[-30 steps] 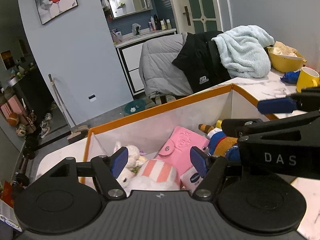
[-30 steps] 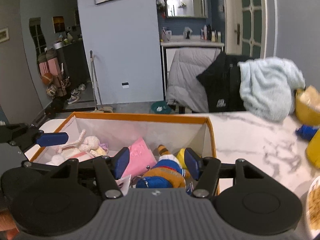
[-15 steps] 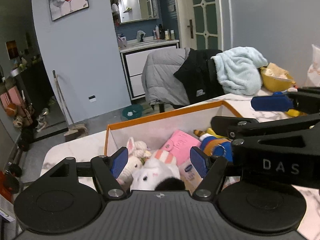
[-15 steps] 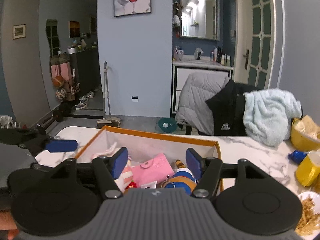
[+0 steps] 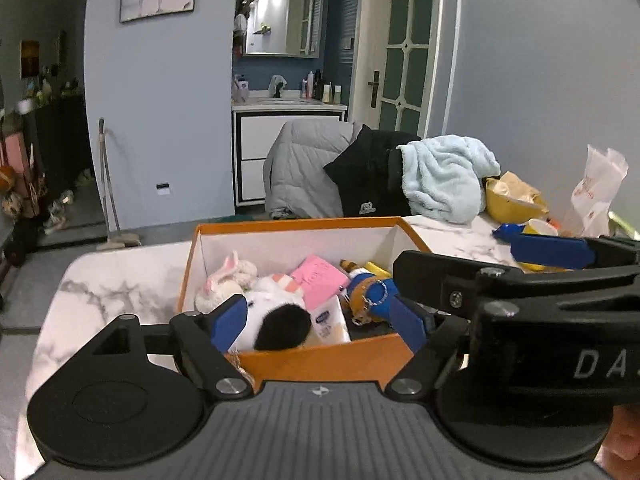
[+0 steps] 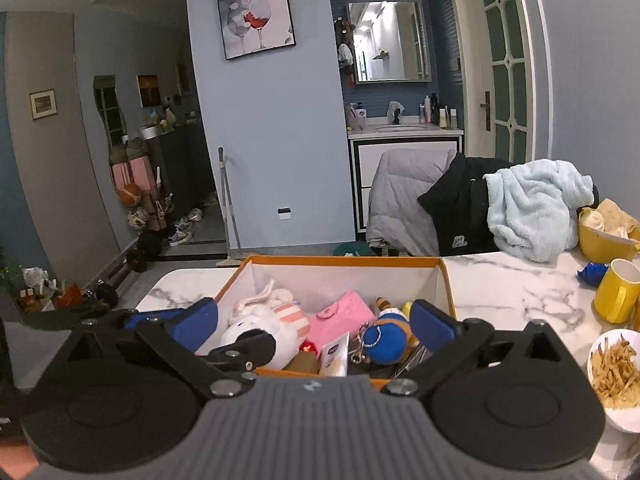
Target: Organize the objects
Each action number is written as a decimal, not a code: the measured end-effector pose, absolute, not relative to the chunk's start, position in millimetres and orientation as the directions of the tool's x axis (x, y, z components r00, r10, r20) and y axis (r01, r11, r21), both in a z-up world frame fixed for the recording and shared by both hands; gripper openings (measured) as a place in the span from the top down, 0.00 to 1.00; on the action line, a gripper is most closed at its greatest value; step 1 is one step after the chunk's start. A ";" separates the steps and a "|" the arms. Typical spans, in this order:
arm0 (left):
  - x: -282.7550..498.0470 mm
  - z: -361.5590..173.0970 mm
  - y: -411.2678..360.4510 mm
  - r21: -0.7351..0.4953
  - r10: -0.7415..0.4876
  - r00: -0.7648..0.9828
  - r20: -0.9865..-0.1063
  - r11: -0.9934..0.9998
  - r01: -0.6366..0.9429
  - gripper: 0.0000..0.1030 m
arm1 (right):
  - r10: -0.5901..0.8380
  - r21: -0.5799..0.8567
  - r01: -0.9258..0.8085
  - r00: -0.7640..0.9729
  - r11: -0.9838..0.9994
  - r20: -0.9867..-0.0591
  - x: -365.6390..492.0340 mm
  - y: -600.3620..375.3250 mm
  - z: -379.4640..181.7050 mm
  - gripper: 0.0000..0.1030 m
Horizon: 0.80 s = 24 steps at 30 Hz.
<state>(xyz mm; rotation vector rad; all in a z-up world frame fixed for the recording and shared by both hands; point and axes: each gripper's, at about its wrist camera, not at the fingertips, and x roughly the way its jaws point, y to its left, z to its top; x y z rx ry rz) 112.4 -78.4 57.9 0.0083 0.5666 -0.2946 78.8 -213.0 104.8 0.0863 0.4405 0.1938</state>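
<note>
Left view: your left gripper [image 5: 320,320] fingers apart, empty; box [image 5: 320,356] at 12 o'clock, toys inside.
Right view: right gripper [image 6: 316,320] fingers apart, empty. Packing looks done; next, pull clear or fetch mug [image 6: 616,292] at 2 o'clock.

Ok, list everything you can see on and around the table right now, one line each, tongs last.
Box: one, orange outside, white inside, on the marble table.
White plush rabbit: one, in the box, left side.
Pink wallet: one, in the box, middle.
Blue-and-orange plush keychain: one, in the box, right side.
Small tube: one, white with a blue label, at the box's near wall.
Mug: one, yellow, on the table right of the box.
Bowl: one, yellow, behind the mug.
Plate of fries: one, white, table's right edge.
Towel: one, light blue, draped over jackets behind the table.
Left tongs: open, above the box's near wall.
Right tongs: open, above the box.
</note>
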 end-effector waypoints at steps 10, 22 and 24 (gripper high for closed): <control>115.6 52.3 -79.3 -0.008 -0.093 0.775 -0.624 0.994 0.113 0.10 | -0.011 0.087 0.066 0.851 0.994 -0.525 73.7 -227.0 97.9 0.01; 122.9 33.5 -66.9 -0.078 -0.081 0.689 -0.720 0.996 0.035 0.09 | 0.025 0.098 0.033 0.840 0.995 -0.542 73.2 -229.3 83.1 0.01; 124.1 30.9 -65.3 -0.073 -0.073 0.676 -0.733 0.997 0.028 0.09 | -0.028 0.050 0.067 0.832 0.996 -0.554 77.4 -220.5 79.9 0.01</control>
